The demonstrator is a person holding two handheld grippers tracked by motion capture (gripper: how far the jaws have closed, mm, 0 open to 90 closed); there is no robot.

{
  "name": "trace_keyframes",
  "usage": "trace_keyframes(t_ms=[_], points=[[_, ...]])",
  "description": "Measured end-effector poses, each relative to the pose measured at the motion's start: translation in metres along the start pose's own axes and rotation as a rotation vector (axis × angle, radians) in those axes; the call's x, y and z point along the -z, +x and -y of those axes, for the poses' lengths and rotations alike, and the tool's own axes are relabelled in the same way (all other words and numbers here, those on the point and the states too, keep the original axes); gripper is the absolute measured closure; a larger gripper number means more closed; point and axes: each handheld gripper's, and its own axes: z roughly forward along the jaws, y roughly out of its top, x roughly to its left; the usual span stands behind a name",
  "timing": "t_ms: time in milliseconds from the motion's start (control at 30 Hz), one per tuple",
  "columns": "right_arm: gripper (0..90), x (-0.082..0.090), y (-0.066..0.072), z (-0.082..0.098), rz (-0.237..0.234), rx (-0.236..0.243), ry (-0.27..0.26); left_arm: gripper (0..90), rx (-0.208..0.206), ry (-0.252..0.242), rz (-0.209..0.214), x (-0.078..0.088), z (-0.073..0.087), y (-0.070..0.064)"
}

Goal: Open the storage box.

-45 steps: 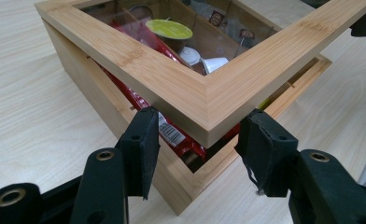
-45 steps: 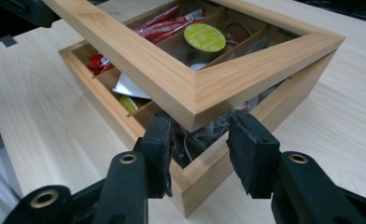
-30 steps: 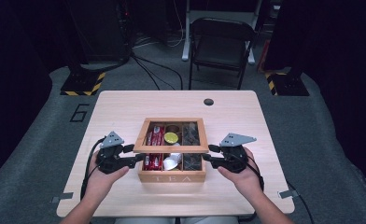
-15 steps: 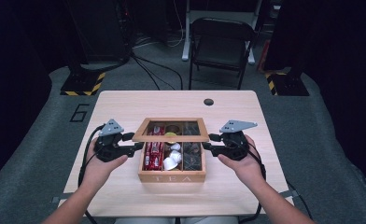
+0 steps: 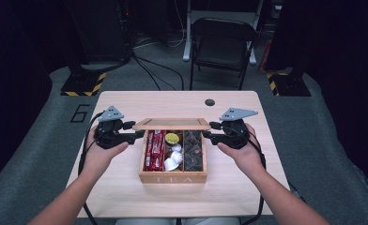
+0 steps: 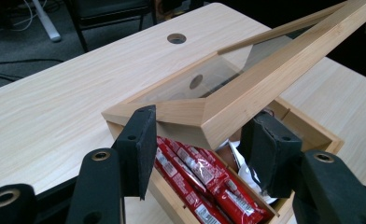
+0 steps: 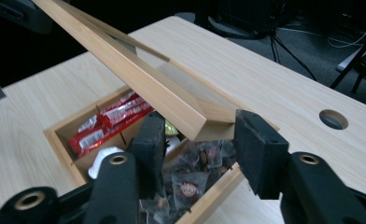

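A wooden tea box (image 5: 172,177) sits mid-table, holding red bars (image 5: 155,150), white pods (image 5: 172,159) and dark tea packets (image 5: 194,150). Its glass-paned lid (image 5: 172,124) is tilted up on its far hinge. My left gripper (image 5: 134,130) is shut on the lid's front left corner (image 6: 204,116), a pad on each side. My right gripper (image 5: 210,131) is shut on the front right corner (image 7: 204,123). Its jaws have just been opening a little, with that corner still between them (image 7: 204,140).
A round hole (image 5: 210,102) lies in the tabletop beyond the box. A folding chair (image 5: 222,42) stands past the far edge. Cables trail from both grippers off the table's sides. Bare wood surrounds the box.
Both hands have risen and moved away from me. The lid, lying flat on the box a second ago, has swung up at its front edge.
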Motion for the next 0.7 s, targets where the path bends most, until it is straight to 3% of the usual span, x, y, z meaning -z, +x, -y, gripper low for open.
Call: trace_keyframes(t_ms=[267,467,700], points=[[46.6,-0.013,-0.006,-0.008,0.053,0.034,0.032,48.2,0.027,-0.009,0.021,-0.002,-0.015,0.013],[50.7,-0.022,-0.012,-0.015,0.09,0.062,0.024,48.6,0.042,-0.022,0.026,-0.004,-0.021,0.018],[57.2,-0.029,-0.024,-0.021,0.08,0.016,0.011,49.4,0.03,-0.053,0.023,-0.006,-0.022,0.022]])
